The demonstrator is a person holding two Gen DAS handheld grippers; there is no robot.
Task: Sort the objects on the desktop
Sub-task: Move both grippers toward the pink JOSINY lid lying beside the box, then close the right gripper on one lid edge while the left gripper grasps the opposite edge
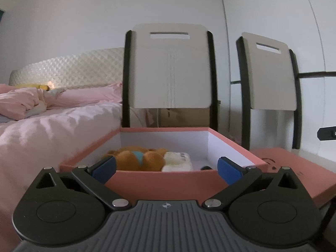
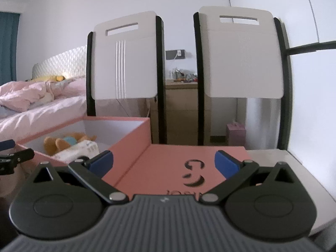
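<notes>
Pink box [image 1: 159,180] holds plush bear [image 1: 134,157]; lid [image 2: 189,168] logo partly hidden, unreadable.

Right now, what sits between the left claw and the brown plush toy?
Only the pink cardboard box's near wall separates the open left claw from the brown plush toy, seen in the left wrist view.

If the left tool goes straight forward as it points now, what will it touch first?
Most likely the near wall of the pink box, which stands between the open fingers of the left tool. The plush toy lies behind that wall, though depth is uncertain.
</notes>
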